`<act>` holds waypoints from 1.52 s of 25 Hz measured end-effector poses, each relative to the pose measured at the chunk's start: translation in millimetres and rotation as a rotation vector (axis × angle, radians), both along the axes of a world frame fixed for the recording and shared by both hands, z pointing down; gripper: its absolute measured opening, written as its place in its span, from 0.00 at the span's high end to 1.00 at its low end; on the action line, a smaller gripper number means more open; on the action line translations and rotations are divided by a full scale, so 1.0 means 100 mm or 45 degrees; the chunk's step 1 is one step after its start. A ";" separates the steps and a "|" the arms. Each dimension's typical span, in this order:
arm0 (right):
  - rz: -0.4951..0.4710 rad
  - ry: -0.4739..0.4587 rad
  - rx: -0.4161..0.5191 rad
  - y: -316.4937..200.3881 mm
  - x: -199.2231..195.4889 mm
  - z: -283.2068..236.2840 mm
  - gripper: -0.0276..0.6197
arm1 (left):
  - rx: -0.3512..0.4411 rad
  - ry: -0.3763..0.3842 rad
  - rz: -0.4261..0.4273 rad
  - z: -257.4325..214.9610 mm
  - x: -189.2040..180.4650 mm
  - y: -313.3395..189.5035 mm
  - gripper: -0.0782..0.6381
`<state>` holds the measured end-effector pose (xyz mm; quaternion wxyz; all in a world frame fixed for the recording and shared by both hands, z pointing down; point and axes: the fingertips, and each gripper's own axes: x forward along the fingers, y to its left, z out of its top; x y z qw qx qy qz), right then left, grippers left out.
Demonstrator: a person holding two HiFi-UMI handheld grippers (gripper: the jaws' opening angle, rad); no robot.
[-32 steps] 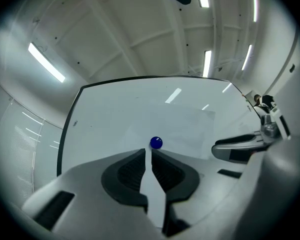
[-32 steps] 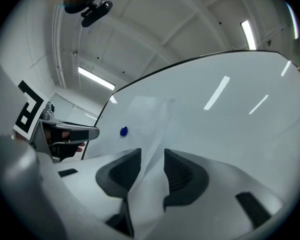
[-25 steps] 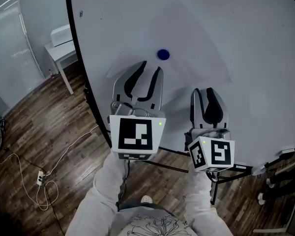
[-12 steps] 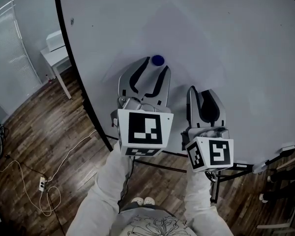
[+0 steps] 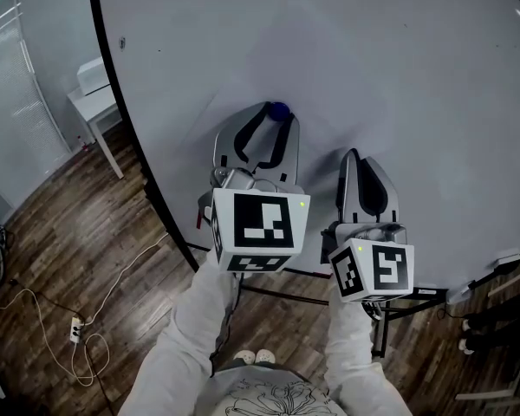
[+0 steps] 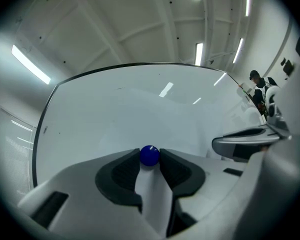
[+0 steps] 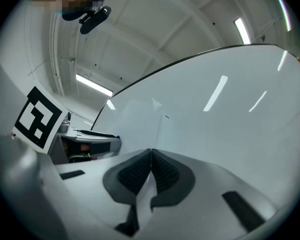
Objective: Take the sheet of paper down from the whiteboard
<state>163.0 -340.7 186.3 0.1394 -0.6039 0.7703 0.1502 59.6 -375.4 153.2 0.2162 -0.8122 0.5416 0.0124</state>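
A pale sheet of paper lies flat on the whiteboard, pinned by a round blue magnet. My left gripper reaches up to the magnet. Its jaws are closing, and in the left gripper view the magnet sits between the pad tips, touching both. To its right, my right gripper is shut at the sheet's lower part. In the right gripper view the jaws meet on the paper, whose thin white edge runs down between them.
A white side table with a box on it stands left of the board's black edge. A cable and a power strip lie on the wooden floor. The board's stand reaches out at lower right. A person stands beyond the board's right end.
My left gripper has risen to the blue magnet and now has it between its tips. The right gripper's jaws have gone from slightly apart to shut; that hand has stayed in place.
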 end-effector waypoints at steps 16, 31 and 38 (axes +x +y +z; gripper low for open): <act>0.095 -0.006 0.014 0.16 0.11 -0.03 0.95 | 0.039 0.096 0.033 -0.11 -0.14 0.12 0.73; 0.353 -0.059 -0.042 0.55 0.80 0.12 0.95 | -0.041 0.123 0.015 -0.05 -0.31 0.03 0.73; 0.432 -0.058 -0.061 0.74 0.98 0.19 0.95 | -0.076 0.108 -0.010 0.06 -0.25 -0.05 0.73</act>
